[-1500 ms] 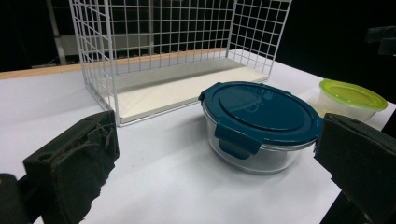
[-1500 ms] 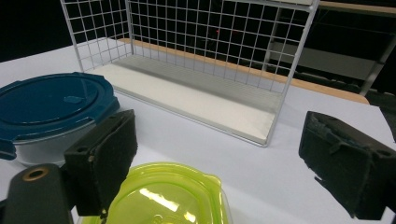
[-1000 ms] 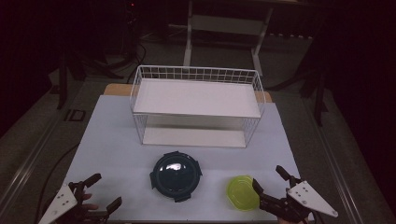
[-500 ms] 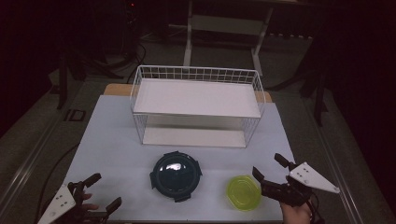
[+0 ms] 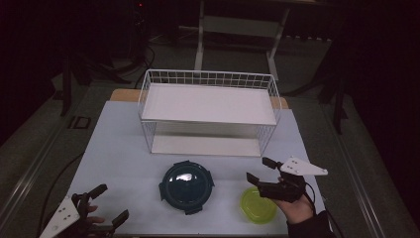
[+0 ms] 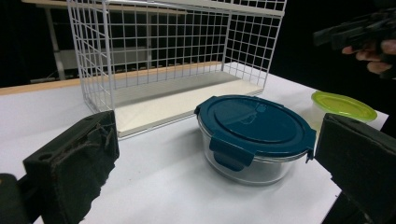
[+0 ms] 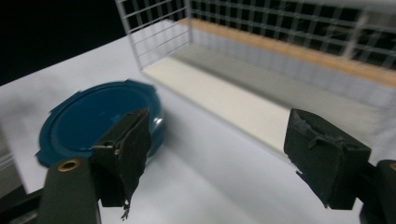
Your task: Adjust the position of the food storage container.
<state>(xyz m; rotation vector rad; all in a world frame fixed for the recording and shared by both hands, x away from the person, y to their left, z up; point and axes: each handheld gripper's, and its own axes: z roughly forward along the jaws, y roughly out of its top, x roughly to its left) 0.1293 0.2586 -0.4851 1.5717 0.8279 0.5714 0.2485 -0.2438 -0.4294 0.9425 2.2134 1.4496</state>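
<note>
the right gripper (image 5: 261, 170) hovers, jaws apart and just closing a little on nothing, between the round glass container with dark blue lid (image 5: 186, 186) and the small yellow-green lidded tub (image 5: 258, 205) on the table (image 5: 124, 158). the left gripper (image 5: 110, 203) waits open. next, i judge, comes lining up on one container.

Wire rack (image 5: 210, 106) on table (image 5: 119, 148)

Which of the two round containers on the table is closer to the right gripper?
The small one with the yellow-green lid, directly beside the right gripper. The dark blue-lidded glass container sits farther left.
</note>
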